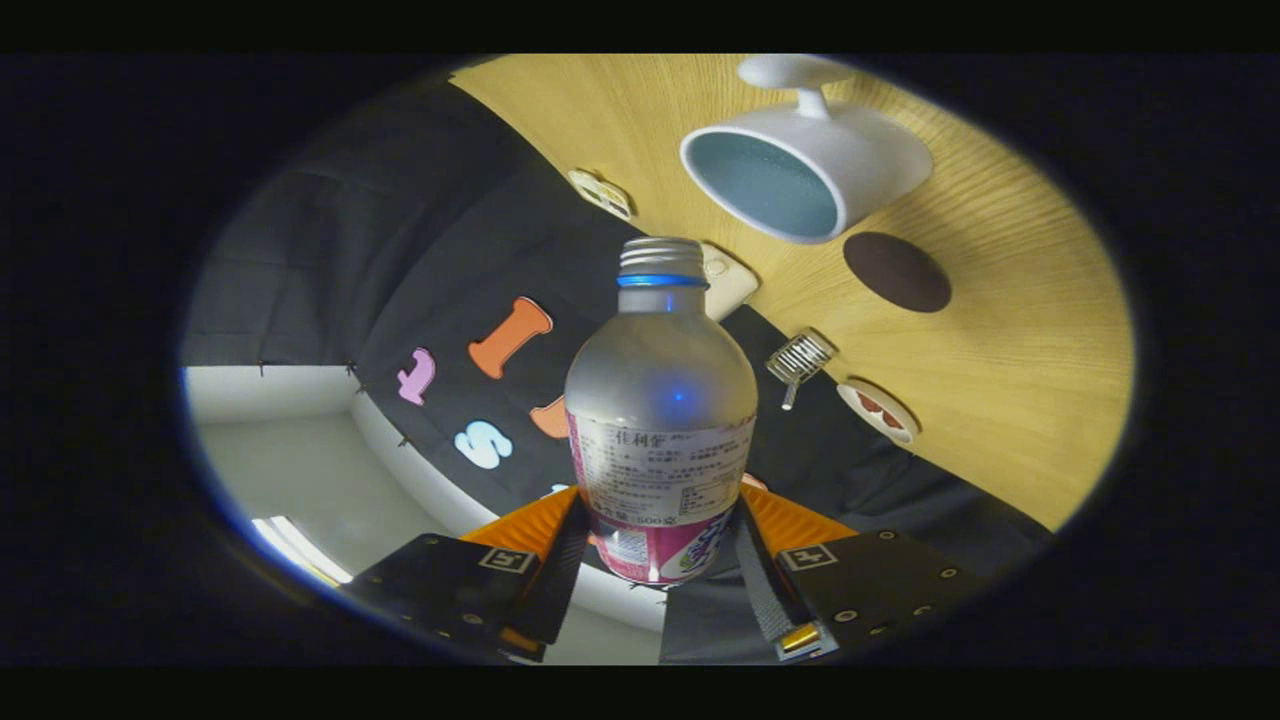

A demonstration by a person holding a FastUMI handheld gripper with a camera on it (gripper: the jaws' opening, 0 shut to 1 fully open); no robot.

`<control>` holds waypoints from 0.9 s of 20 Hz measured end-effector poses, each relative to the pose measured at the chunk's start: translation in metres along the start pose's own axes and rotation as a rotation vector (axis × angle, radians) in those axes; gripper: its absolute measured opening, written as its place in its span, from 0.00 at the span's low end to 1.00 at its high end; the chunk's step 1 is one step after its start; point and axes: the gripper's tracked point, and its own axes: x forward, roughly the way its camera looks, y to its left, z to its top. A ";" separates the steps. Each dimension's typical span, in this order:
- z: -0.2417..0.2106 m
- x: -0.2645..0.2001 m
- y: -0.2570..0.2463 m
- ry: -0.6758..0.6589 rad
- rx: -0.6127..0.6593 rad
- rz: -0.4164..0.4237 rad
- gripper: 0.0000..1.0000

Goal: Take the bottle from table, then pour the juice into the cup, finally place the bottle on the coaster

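A frosted clear bottle with a silver screw cap, blue neck ring and white-and-pink label sits between my two fingers, and my gripper is shut on its lower body. The whole view is rolled hard over, so the bottle is tipped and its capped mouth points toward the white cup with a pale blue inside, which stands beyond and to the right of the cap. A round dark brown coaster lies on the wooden table just past the cup.
Along the table's back edge lie small items: a white tile, a cream piece behind the bottle's neck, a small metal grater-like tool and a white dish with brown bits. The booth's black cloth wall lies behind.
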 end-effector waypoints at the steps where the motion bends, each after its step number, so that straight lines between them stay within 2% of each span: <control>1: 0.001 0.000 -0.007 0.000 -0.014 -0.017 0.74; 3: 0.005 0.002 -0.020 -0.007 -0.075 -0.068 0.73; 5: 0.005 0.004 -0.042 -0.010 -0.211 -0.144 0.73; 10: 0.008 0.000 -0.051 -0.007 -0.499 -0.201 0.74; 18: 0.015 0.000 -0.023 -0.021 -1.084 -0.177 0.74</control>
